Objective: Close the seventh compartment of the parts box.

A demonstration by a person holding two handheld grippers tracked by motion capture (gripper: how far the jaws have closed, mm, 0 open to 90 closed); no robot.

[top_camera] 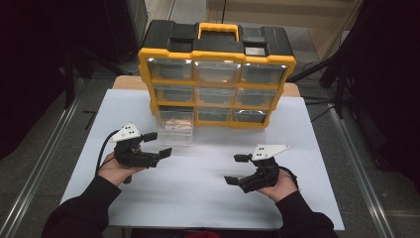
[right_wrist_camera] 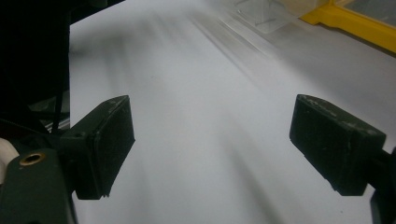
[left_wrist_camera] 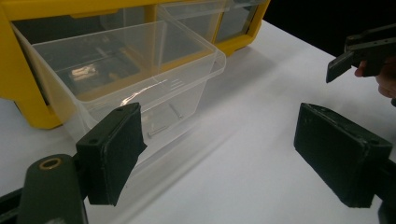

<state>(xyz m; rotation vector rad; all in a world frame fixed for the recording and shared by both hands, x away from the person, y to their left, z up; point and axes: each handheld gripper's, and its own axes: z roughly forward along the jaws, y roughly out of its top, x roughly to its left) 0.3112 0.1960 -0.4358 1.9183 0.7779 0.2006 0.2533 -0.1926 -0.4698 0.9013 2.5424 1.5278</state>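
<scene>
We hold the right gripper [top_camera: 236, 169] low over the white table [top_camera: 198, 198], jaws wide, gripping nothing. The left gripper [top_camera: 157, 143], equally wide and empty, sits just before the clear drawer [left_wrist_camera: 140, 79] pulled out of the yellow organizer's [top_camera: 216, 74] bottom-left slot.

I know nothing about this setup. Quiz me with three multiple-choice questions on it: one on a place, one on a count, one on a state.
1. Which clear plastic drawer of the yellow-and-black organiser cabinet is pulled out?
A. bottom left
B. top right
C. middle

2. How many drawers does its front show?
A. four
B. nine
C. twelve

3. The left gripper is
A. shut on the drawer
B. open, holding nothing
C. lying on the white table

Answers: A, it juts from the bottom-left slot; B, three rows of three; B, its jaws stand apart around nothing.
</scene>
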